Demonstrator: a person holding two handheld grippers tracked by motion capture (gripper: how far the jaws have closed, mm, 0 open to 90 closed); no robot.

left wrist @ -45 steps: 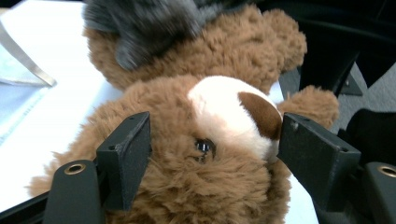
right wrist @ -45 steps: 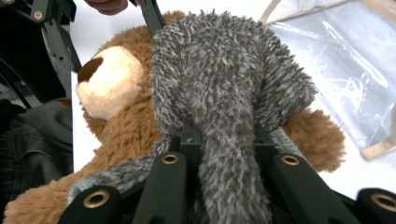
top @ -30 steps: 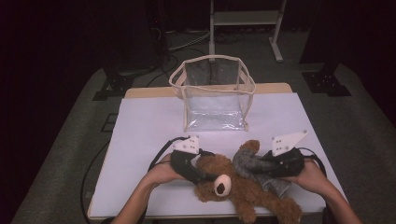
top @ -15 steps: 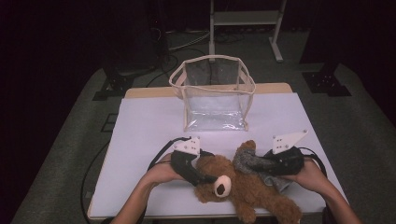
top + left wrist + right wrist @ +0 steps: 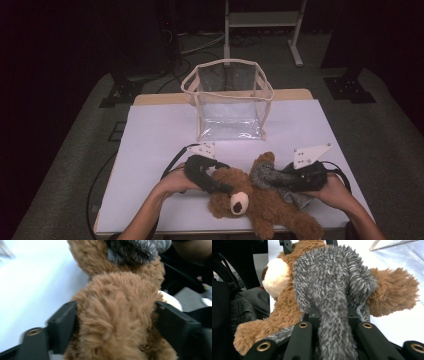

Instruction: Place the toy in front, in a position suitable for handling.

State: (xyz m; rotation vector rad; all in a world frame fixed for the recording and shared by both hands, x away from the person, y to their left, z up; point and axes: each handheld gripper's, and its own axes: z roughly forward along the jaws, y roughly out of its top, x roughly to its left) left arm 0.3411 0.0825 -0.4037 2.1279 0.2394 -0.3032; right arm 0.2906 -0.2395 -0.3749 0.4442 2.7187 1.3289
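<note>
While no writing can be read, the left tool (image 5: 220,186), just closing, grips the bear (image 5: 267,207); the right tool (image 5: 272,181) clamps its grey cloth (image 5: 334,297).

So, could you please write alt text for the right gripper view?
A hand-held gripper is shut on the grey scarf of a brown teddy bear lying on a white table. A clear bag stands behind.

No legible text or labels anywhere
</note>
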